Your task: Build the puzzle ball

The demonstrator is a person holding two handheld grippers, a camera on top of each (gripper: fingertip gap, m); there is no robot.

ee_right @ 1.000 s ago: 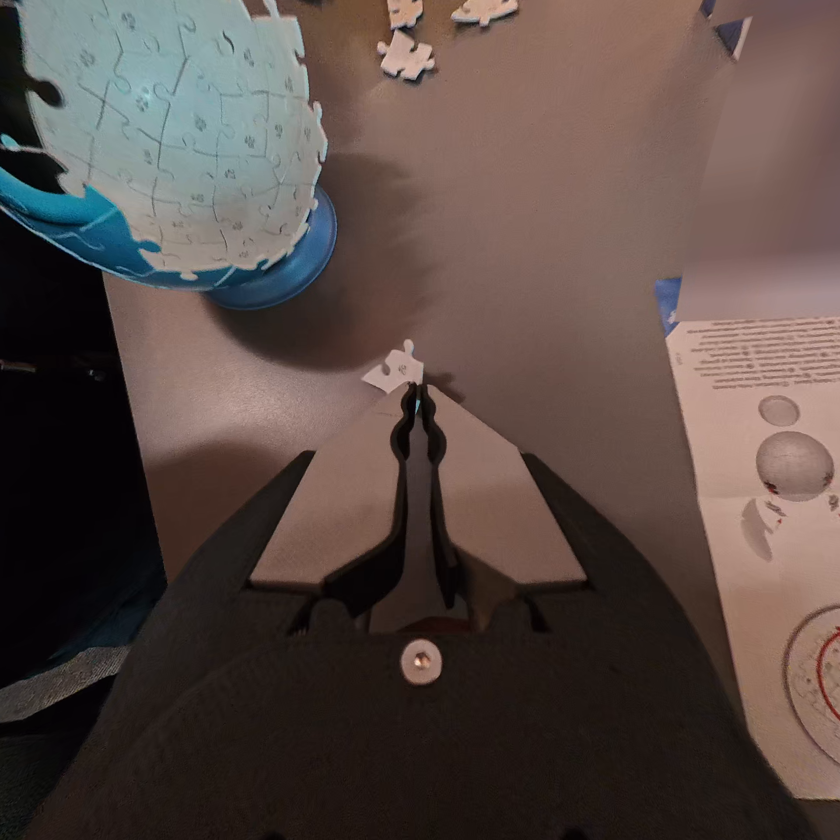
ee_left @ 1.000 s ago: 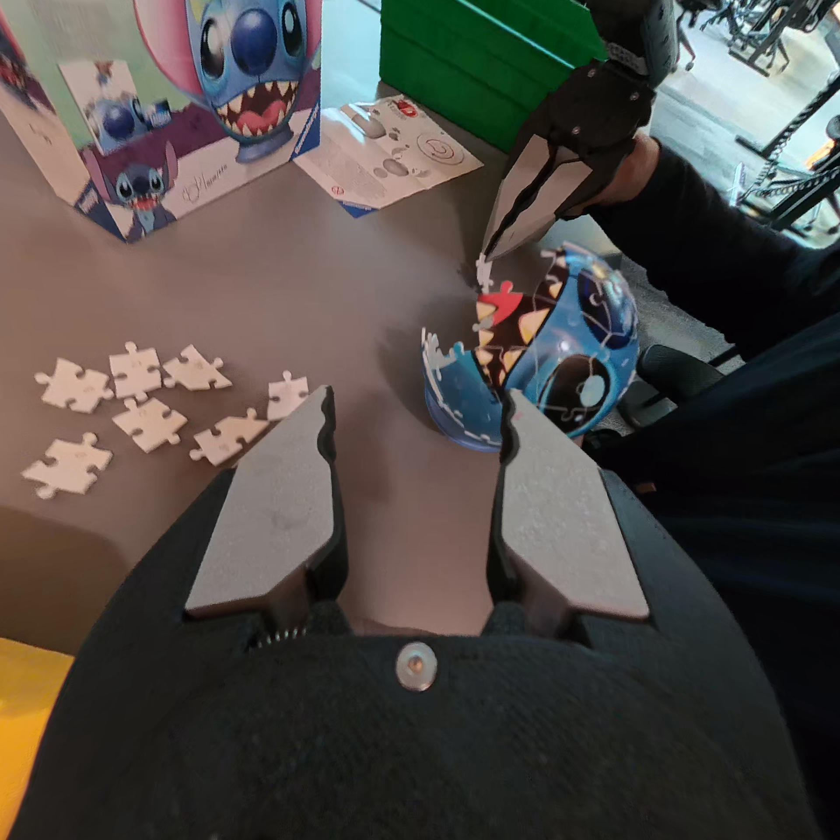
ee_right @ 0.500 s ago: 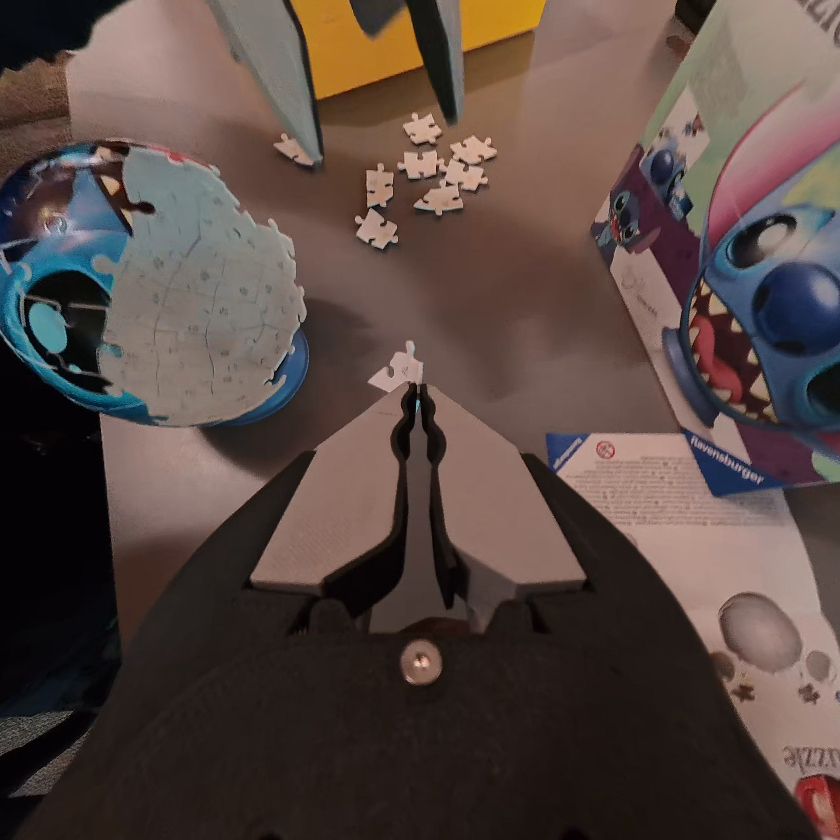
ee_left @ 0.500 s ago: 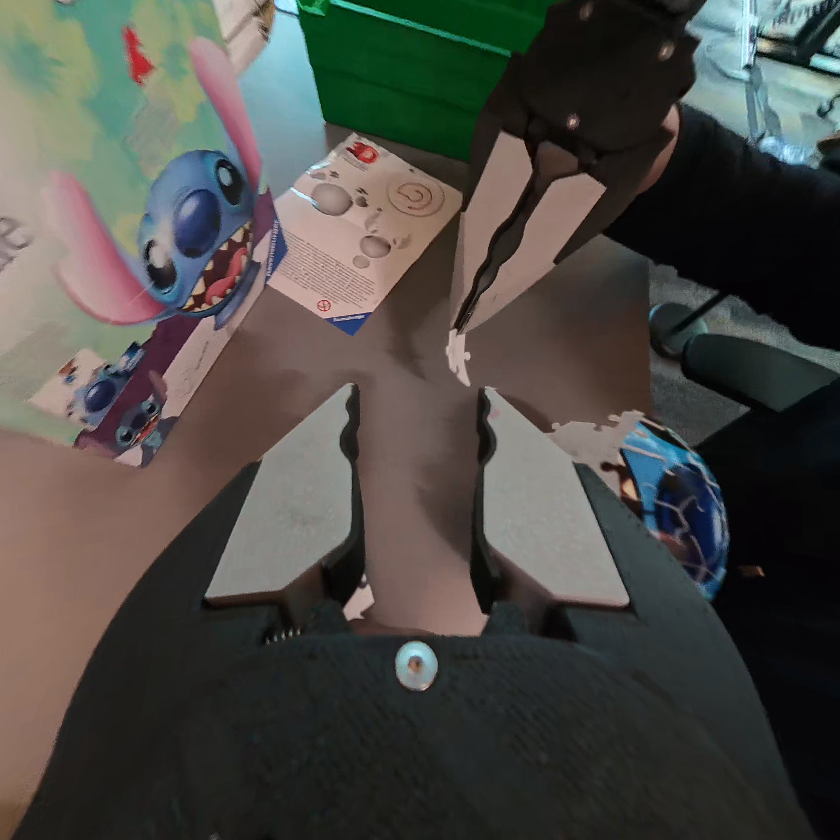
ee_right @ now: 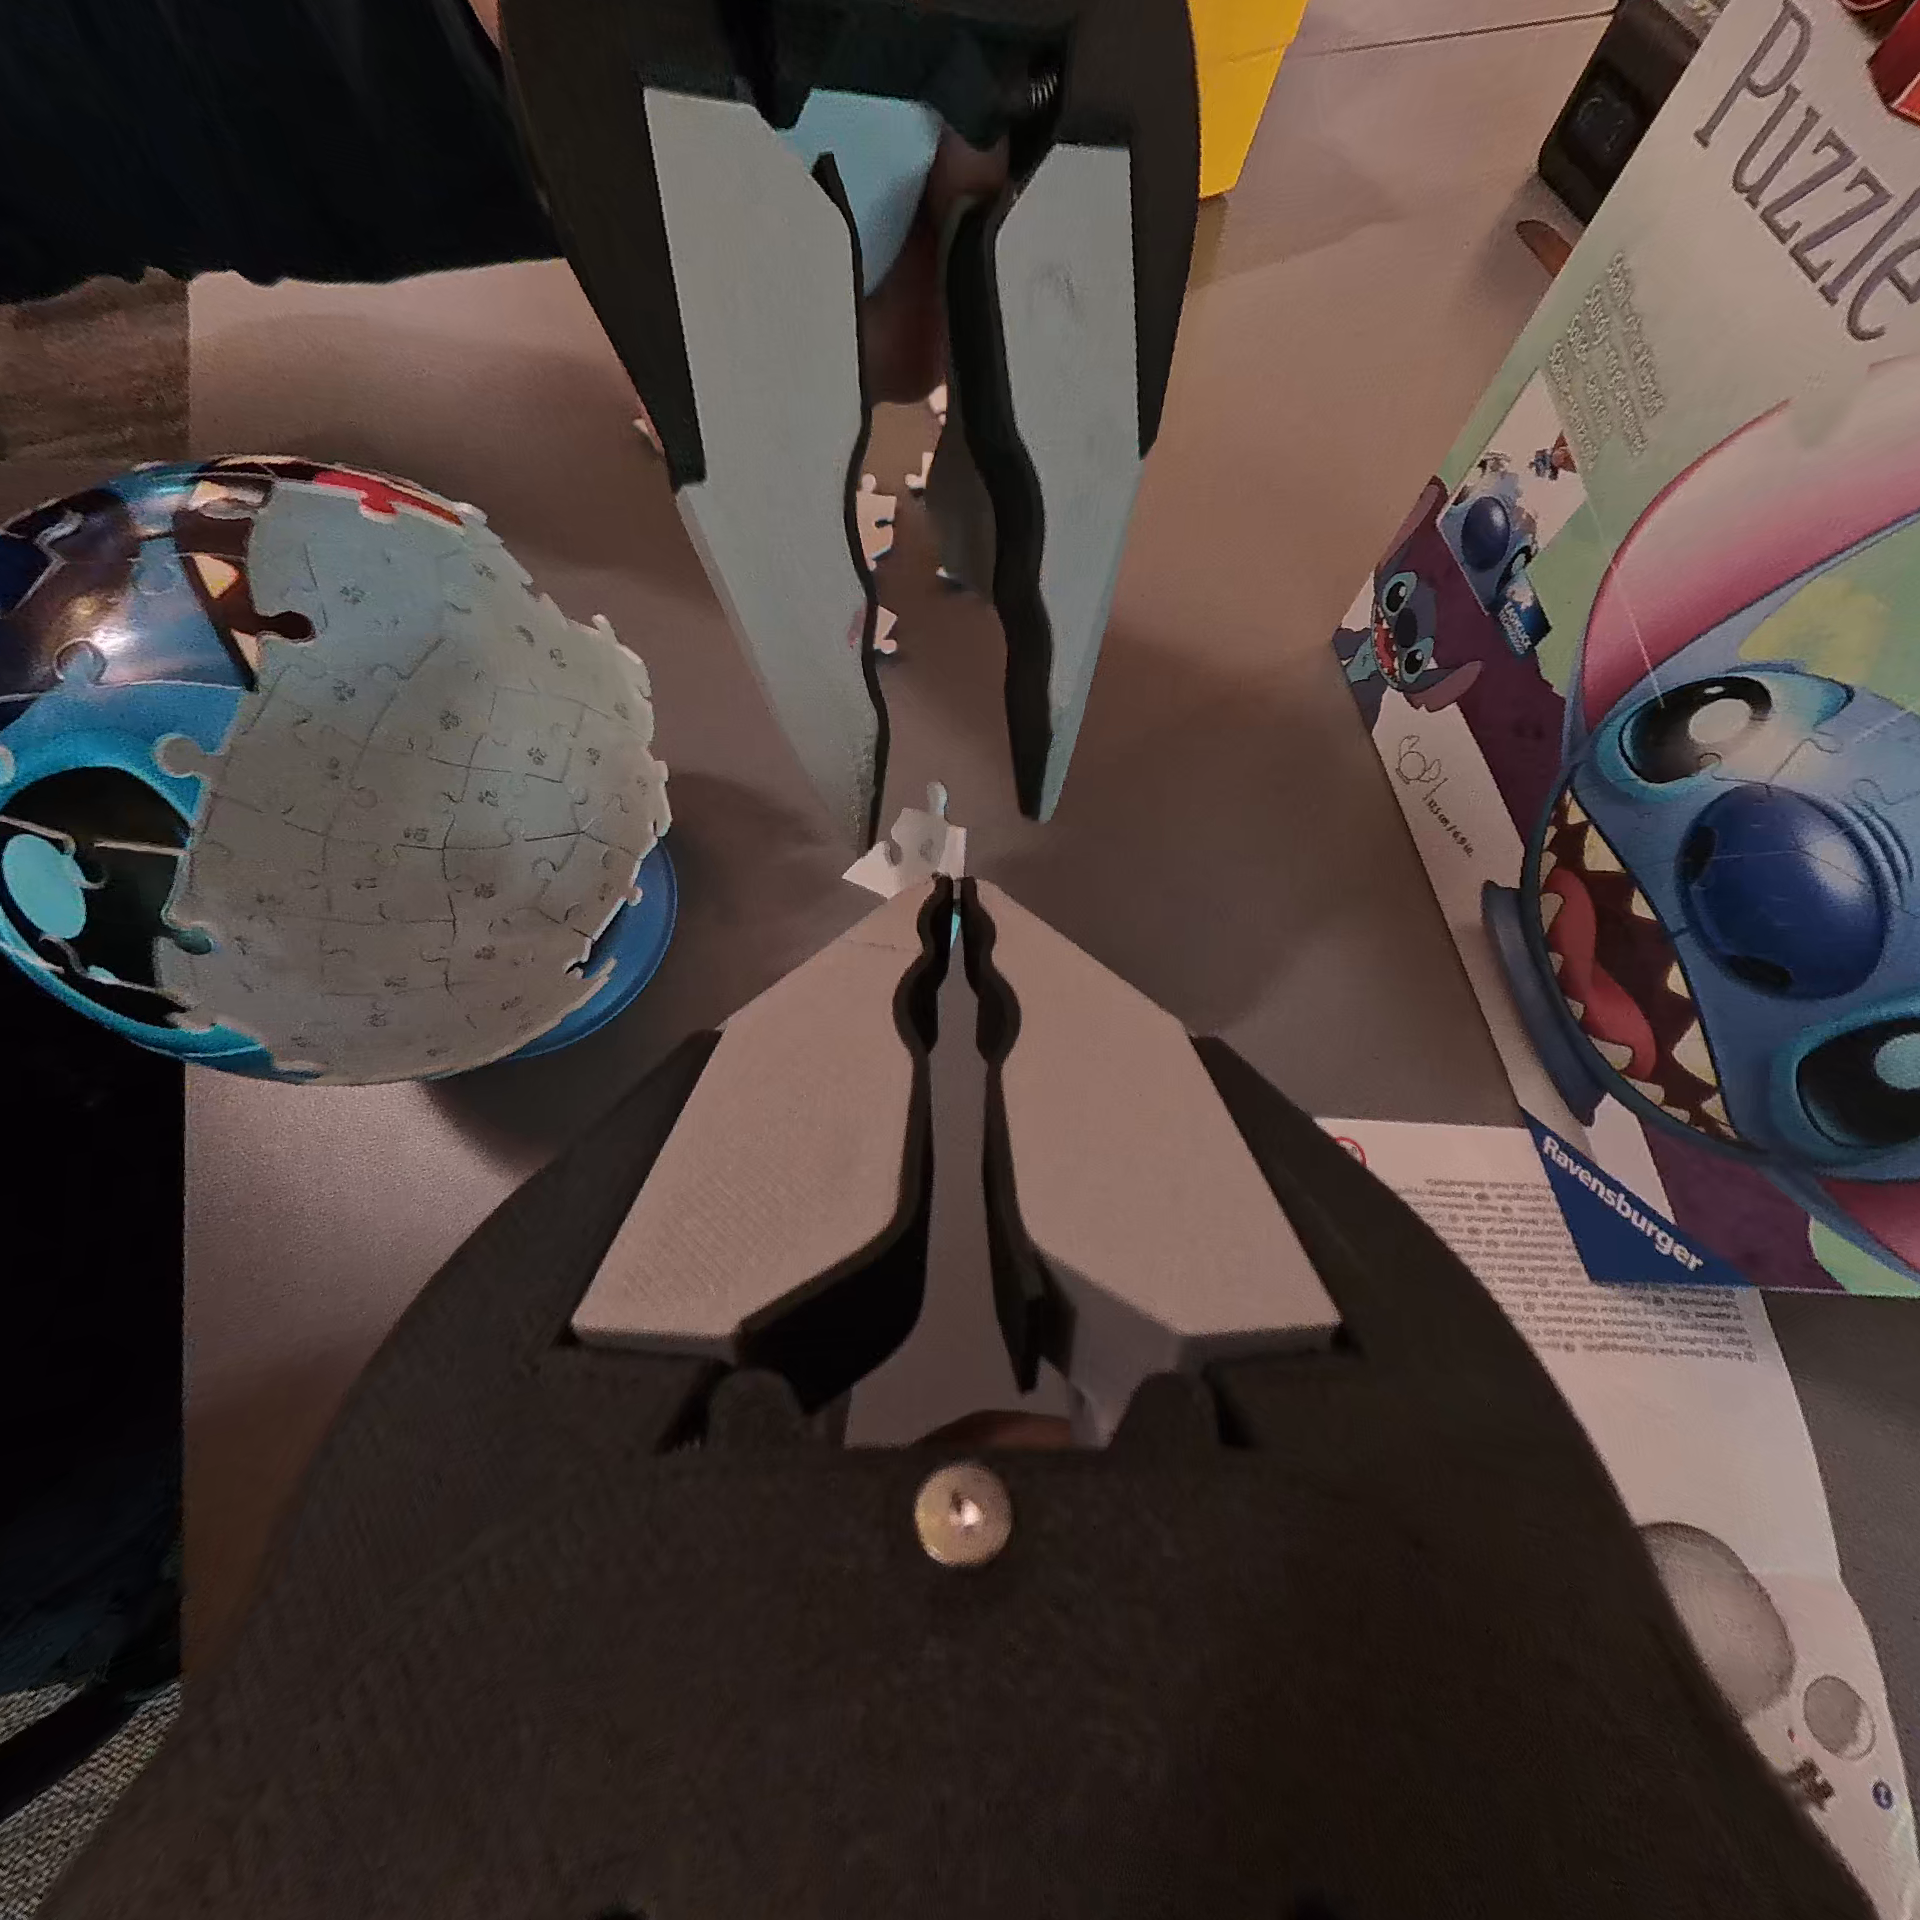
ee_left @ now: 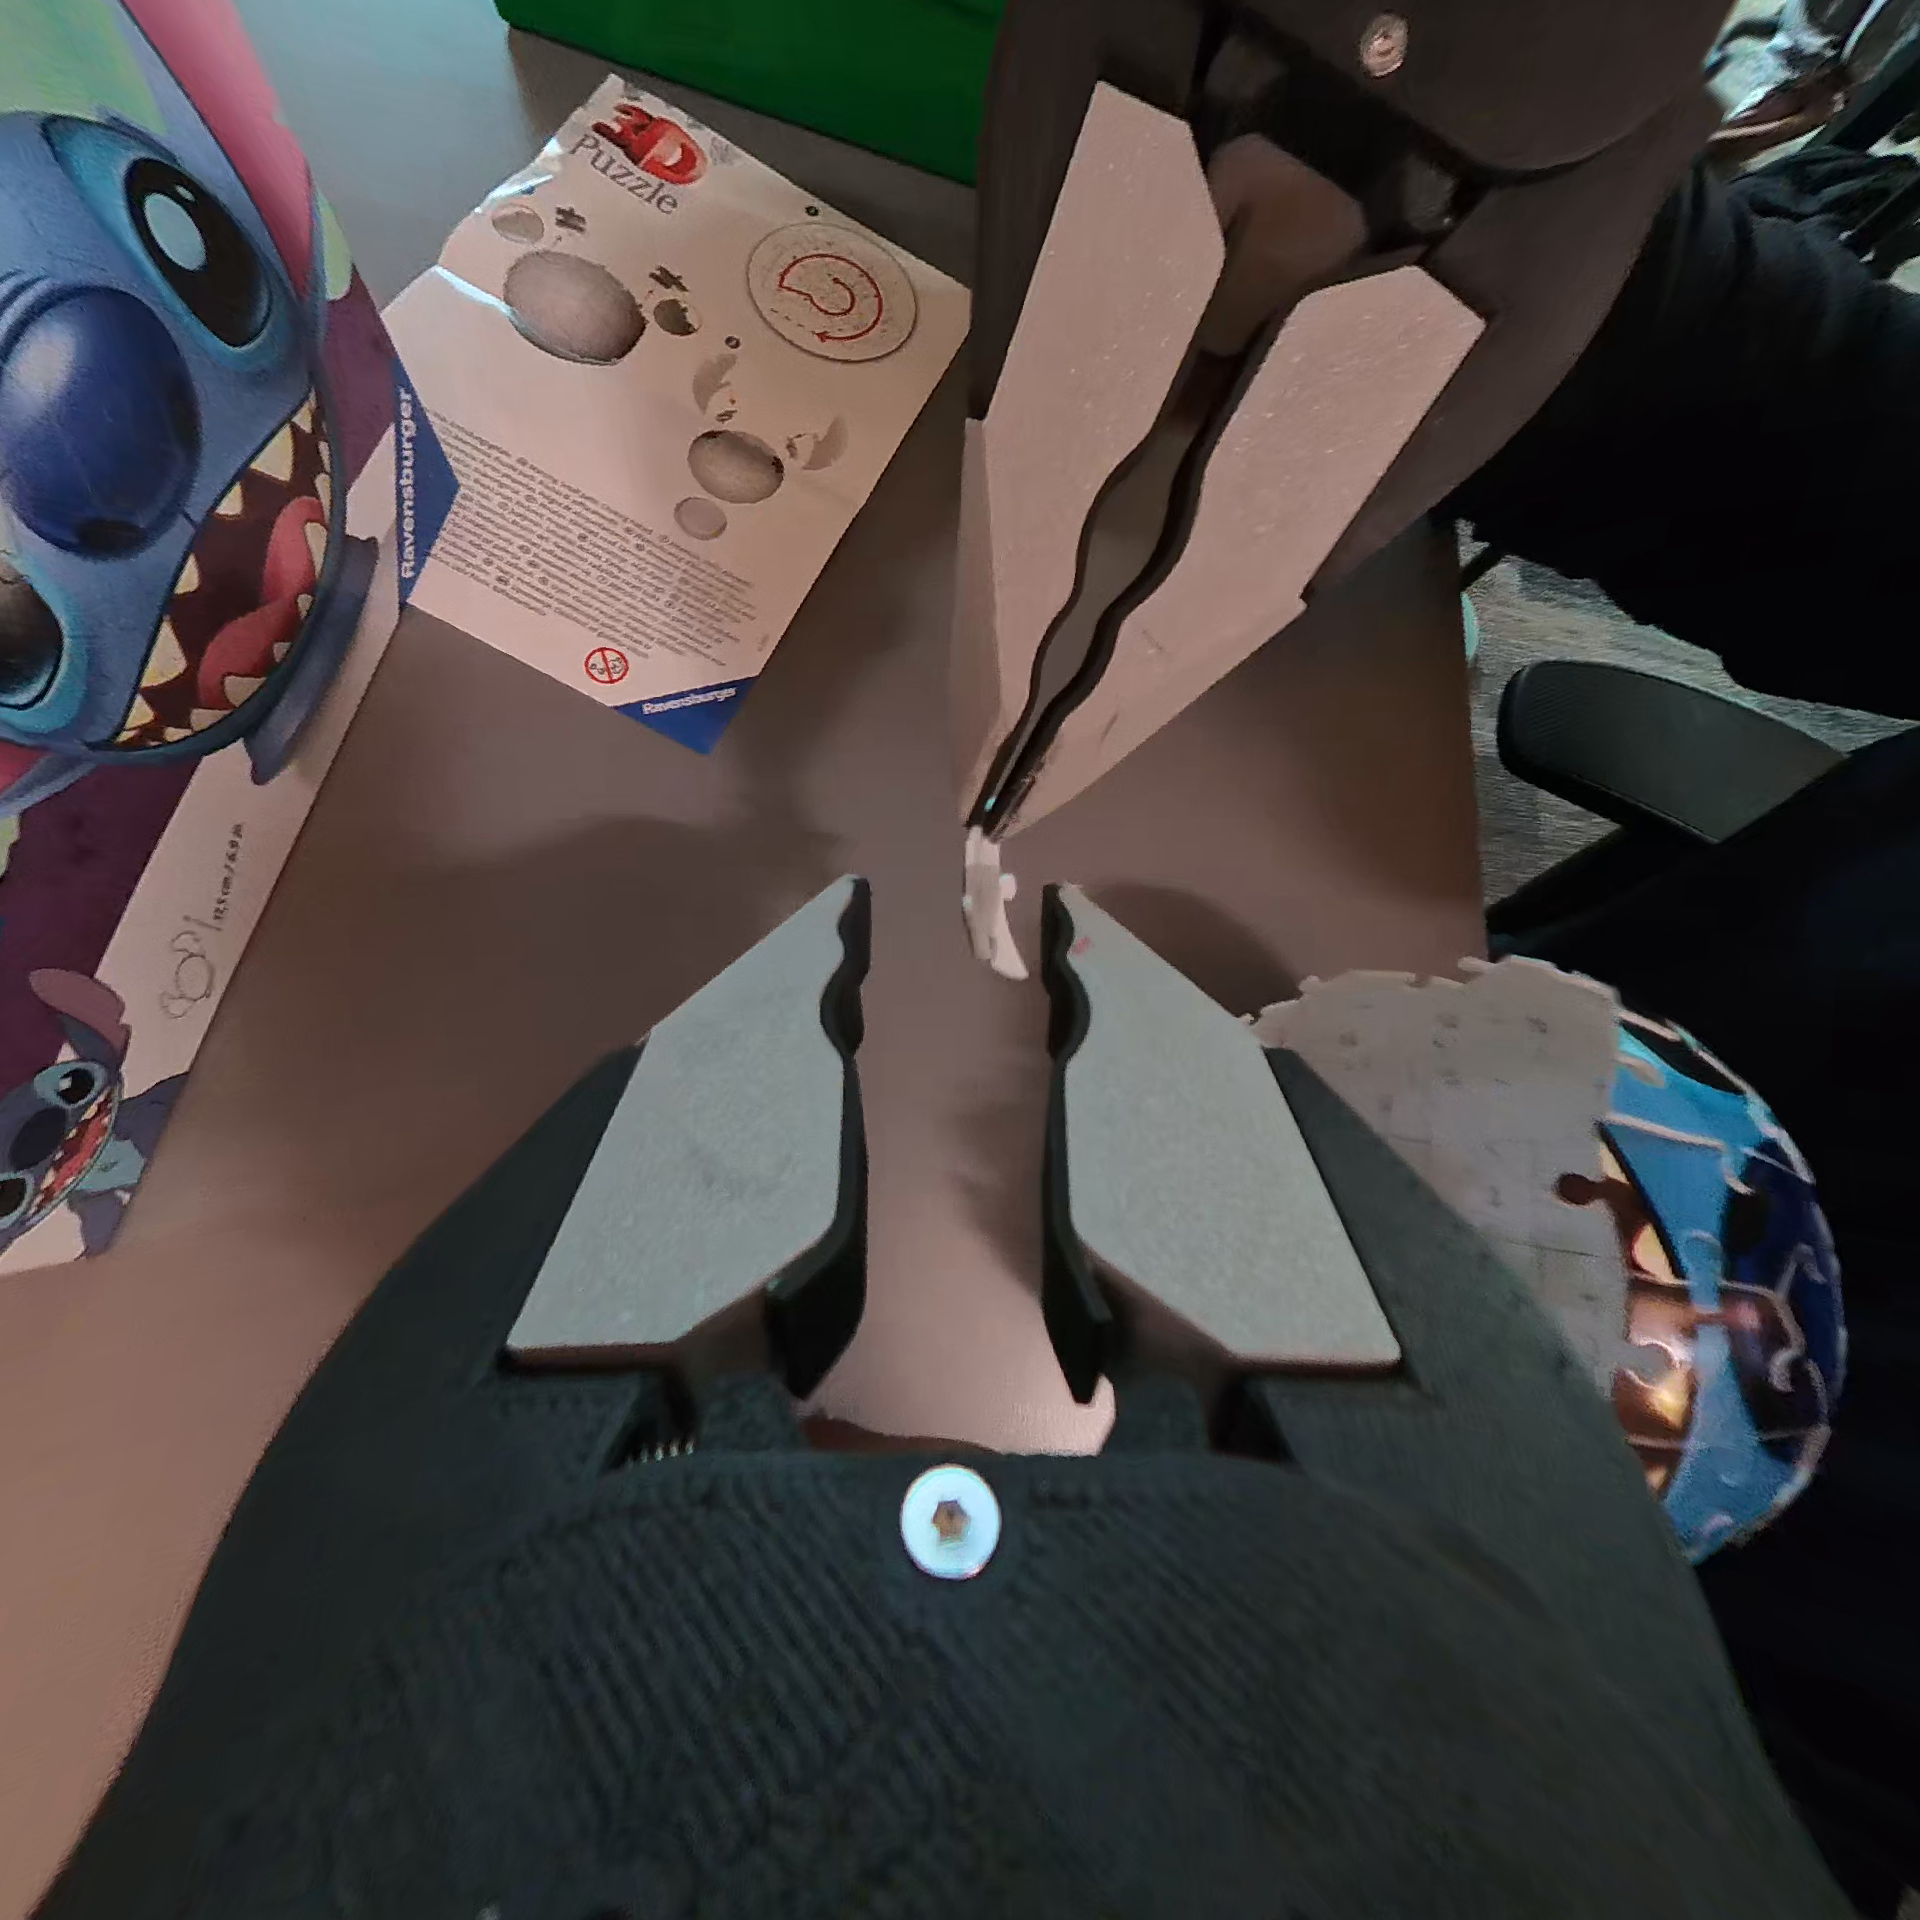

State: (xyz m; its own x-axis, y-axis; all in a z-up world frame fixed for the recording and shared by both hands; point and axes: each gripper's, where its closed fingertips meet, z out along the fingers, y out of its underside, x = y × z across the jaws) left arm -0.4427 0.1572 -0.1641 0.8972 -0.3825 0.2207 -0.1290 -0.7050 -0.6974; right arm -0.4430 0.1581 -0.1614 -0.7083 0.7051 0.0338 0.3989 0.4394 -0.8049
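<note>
The partly built puzzle ball (ee_right: 395, 790) stands on a blue ring on the table, its white inner side showing. It also shows at the right of the left wrist view (ee_left: 1704, 1247). My right gripper (ee_right: 951, 883) is shut on a small white puzzle piece (ee_right: 920, 842) and holds it above the table. In the left wrist view the right gripper (ee_left: 987, 821) comes in from the top. The piece (ee_left: 987, 914) hangs between the tips of my left gripper (ee_left: 951, 899), which is open and faces the right gripper (ee_right: 951, 816). I cannot tell whether it touches the piece.
The puzzle box (ee_right: 1714, 831) stands to one side, also in the left wrist view (ee_left: 156, 520), with the instruction sheet (ee_left: 644, 416) flat beside it. Loose white pieces (ee_right: 878, 509) lie behind the left gripper. A green bin (ee_left: 831, 73) and a yellow bin (ee_right: 1236, 94) sit at the table's ends. My two grippers' fingertips are within a few centimetres of each other.
The two grippers have moved towards each other, tip to tip. The held piece now sits between the left gripper's open jaws, which have narrowed a little. The ball has not moved.
</note>
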